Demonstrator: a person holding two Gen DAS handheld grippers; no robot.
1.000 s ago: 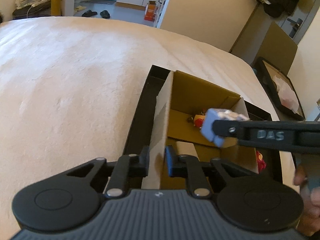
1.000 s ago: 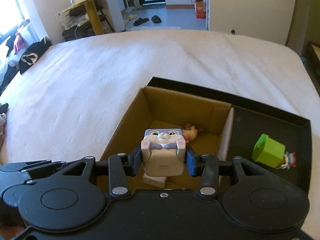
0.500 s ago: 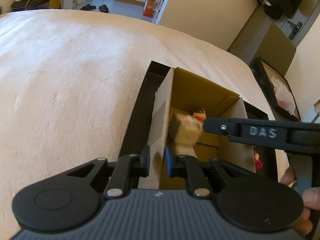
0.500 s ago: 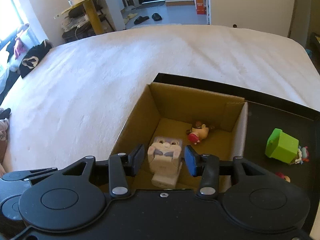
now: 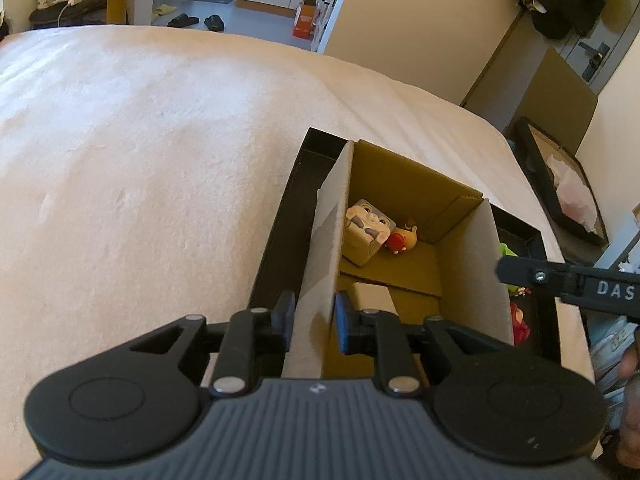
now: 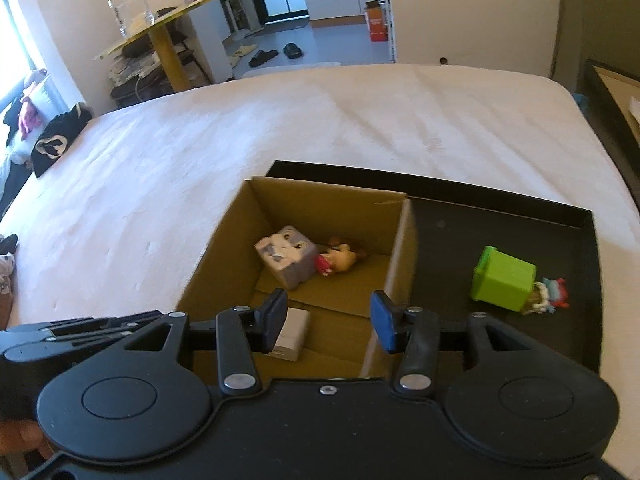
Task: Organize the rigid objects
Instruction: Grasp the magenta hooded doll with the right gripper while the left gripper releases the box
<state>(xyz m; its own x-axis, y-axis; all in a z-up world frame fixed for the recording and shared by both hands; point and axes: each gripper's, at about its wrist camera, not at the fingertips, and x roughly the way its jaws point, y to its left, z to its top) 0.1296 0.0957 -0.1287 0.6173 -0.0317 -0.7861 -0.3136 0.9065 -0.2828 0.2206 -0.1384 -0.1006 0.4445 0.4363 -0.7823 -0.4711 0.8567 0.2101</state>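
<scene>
A cardboard box (image 6: 394, 248) stands in a black tray (image 6: 520, 236) on the bed. Inside it lie a grey-and-cream cube figure (image 6: 289, 255), a small red and yellow figure (image 6: 338, 260) and a white block (image 6: 292, 334). They also show in the left wrist view: the cube figure (image 5: 367, 230), the small figure (image 5: 402, 240). My left gripper (image 5: 313, 318) is shut on the box's left wall (image 5: 326, 240). My right gripper (image 6: 328, 320) is open and empty above the box's near edge. A green cube (image 6: 502, 280) with a small doll (image 6: 550, 290) lies in the tray to the right.
The white bed surface (image 6: 200, 152) spreads left and beyond the tray. Another black tray (image 5: 560, 184) stands off the bed's right side. A yellow table (image 6: 160, 28) with a jar stands far left.
My right gripper opened and let go of the cube figure, which fell into the box beside the small figure. The right gripper then drew back to the right. My left gripper kept its hold.
</scene>
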